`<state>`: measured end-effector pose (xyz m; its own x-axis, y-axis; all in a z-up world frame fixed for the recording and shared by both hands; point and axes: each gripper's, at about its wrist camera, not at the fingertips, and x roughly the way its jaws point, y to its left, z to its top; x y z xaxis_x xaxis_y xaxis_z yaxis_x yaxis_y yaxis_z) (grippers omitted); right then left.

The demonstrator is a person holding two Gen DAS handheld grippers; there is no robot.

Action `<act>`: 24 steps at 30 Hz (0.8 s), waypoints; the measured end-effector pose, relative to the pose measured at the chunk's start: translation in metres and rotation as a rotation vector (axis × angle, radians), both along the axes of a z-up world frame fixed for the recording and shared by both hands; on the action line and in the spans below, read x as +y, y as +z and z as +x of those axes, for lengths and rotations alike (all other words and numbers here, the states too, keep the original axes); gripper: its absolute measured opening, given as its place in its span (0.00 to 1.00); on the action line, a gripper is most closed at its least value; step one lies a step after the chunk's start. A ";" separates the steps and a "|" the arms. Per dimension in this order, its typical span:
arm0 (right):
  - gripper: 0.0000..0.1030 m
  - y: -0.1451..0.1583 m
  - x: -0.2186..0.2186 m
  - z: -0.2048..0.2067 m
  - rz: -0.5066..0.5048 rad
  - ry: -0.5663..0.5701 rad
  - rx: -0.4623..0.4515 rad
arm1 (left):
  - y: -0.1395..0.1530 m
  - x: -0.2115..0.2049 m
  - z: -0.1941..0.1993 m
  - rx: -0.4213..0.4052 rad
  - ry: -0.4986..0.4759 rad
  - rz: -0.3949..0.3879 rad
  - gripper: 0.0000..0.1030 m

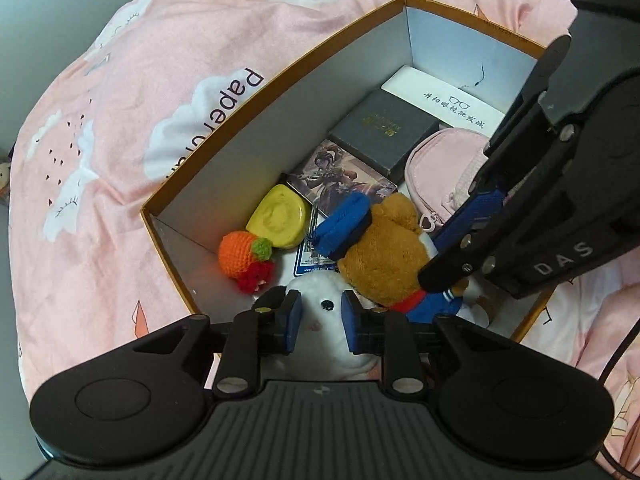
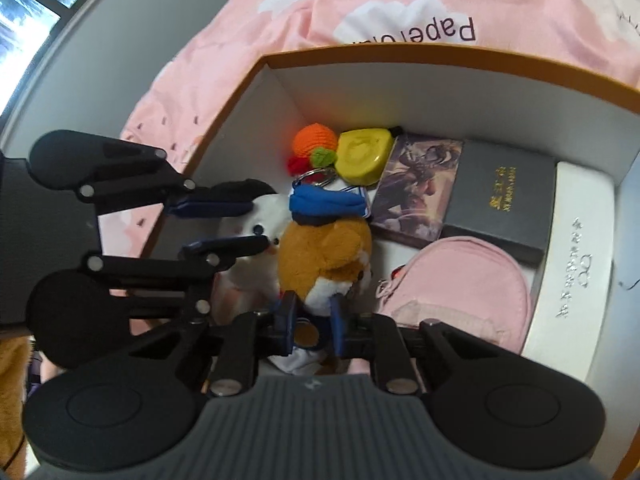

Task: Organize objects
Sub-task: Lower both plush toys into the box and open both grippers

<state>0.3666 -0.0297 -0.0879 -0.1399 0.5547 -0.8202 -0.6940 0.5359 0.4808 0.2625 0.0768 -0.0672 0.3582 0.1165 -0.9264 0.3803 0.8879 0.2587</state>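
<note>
Crowding the box [image 1: 224,136]: crochet fruit [image 1: 244,258], yellow case [image 1: 280,220], pink pouch [image 1: 444,164].

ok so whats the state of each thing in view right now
box: open, no lid
left gripper: shut on white plush
white plush: inside box, clamped
right gripper: shut on brown plush
brown plush: in box, blue cap on
pink pouch: zipped, lying flat

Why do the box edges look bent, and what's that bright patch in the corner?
Left wrist view: the fisheye lens bows the orange box rim into a curve; light is soft and even, shadows faint. Right wrist view: the same bending of the rim; a window at top left is blown out to glare; the pink bedsheet smears toward the edges.
</note>
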 end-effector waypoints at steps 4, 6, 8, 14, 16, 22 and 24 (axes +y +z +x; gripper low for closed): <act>0.18 -0.008 0.002 0.005 -0.046 -0.032 -0.014 | -0.004 0.005 0.003 -0.013 0.009 -0.010 0.26; 0.18 -0.015 0.001 0.006 -0.062 -0.047 -0.013 | -0.006 0.007 0.004 -0.013 0.020 -0.023 0.22; 0.17 -0.019 -0.001 0.008 -0.058 -0.062 0.002 | -0.009 0.007 0.005 -0.018 0.022 -0.024 0.22; 0.19 -0.018 -0.002 0.006 -0.052 -0.065 -0.015 | -0.010 0.006 0.007 -0.030 0.026 -0.022 0.23; 0.20 -0.012 -0.006 0.005 -0.038 -0.076 -0.030 | -0.007 0.008 0.005 -0.050 0.036 -0.042 0.25; 0.28 0.016 -0.018 -0.009 -0.019 -0.096 -0.139 | 0.019 0.011 -0.010 -0.130 0.098 -0.105 0.25; 0.30 0.030 -0.025 -0.015 -0.010 -0.103 -0.176 | 0.035 0.010 -0.018 -0.177 0.119 -0.112 0.25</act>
<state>0.3515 -0.0545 -0.0575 0.0631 0.5501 -0.8327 -0.7082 0.6125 0.3510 0.2440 0.0871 -0.0324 0.5063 0.0676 -0.8597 0.2291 0.9506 0.2096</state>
